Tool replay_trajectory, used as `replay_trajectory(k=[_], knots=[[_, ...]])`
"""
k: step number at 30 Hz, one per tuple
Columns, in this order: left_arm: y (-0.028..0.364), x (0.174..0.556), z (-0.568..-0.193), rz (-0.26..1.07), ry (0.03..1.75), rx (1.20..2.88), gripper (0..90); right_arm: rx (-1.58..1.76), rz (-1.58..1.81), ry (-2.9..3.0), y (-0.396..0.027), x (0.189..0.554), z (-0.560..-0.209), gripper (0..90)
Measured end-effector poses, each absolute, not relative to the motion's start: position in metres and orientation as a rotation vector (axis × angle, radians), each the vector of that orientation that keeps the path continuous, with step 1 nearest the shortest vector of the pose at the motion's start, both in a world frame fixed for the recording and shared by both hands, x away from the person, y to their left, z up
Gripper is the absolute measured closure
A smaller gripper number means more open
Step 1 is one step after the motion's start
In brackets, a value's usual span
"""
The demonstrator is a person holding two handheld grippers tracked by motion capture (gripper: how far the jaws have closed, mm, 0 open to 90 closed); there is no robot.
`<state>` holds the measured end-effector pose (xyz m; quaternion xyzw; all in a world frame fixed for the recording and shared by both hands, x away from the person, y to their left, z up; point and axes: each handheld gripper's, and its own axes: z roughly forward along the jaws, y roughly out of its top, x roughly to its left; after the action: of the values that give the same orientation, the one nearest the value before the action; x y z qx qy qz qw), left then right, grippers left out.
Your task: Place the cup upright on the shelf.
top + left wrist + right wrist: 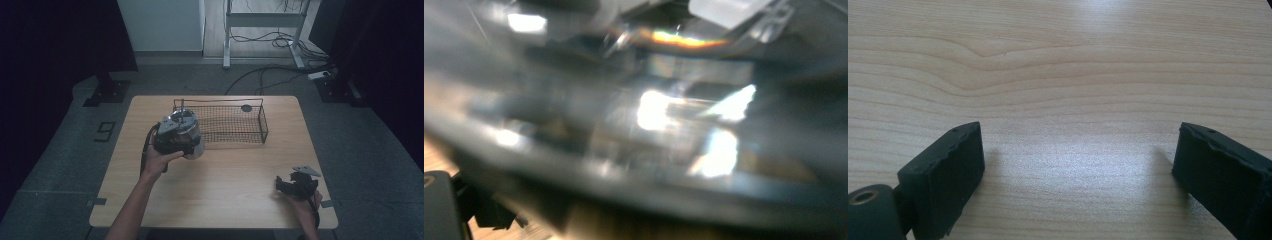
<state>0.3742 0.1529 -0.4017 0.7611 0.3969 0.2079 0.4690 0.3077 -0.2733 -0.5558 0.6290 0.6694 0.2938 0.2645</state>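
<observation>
Jaws of the right gripper (1078, 165) stand spread over bare table (240, 175); left gripper (176, 140) apparently grips a shiny metal pot (186, 131) beside the wire basket (235, 125).

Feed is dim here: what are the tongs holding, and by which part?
Left tongs hold a shiny metal pot by its side, near the wire basket. Right tongs: open, nothing between.

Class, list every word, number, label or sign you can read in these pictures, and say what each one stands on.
"9": a dark figure on the grey floor left of the table.
Glass jar held in the left gripper: a pale patch shows in the left gripper view, too blurred to read.
No other text is readable.
</observation>
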Motion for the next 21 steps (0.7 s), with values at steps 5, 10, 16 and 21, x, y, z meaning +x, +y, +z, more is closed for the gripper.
replay_trajectory(k=[5, 10, 16, 21], knots=[[0.156, 0.379, -0.4, 0.513, 0.988, 1.864, 4.3, 1.7, 0.794, 1.809, -0.273, 0.308, -0.556, 6.2], [0.159, 0.384, -0.398, 0.513, 0.996, 1.859, 4.3, 1.699, 0.794, 1.808, -0.273, 0.308, -0.556, 6.5], [0.162, 0.39, -0.397, 0.488, 1.01, 1.84, 4.3, 1.701, 0.793, 1.806, -0.274, 0.308, -0.556, 6.6], [0.162, 0.396, -0.396, 0.495, 1.025, 1.846, 4.3, 1.701, 0.791, 1.808, -0.274, 0.308, -0.556, 6.6]])
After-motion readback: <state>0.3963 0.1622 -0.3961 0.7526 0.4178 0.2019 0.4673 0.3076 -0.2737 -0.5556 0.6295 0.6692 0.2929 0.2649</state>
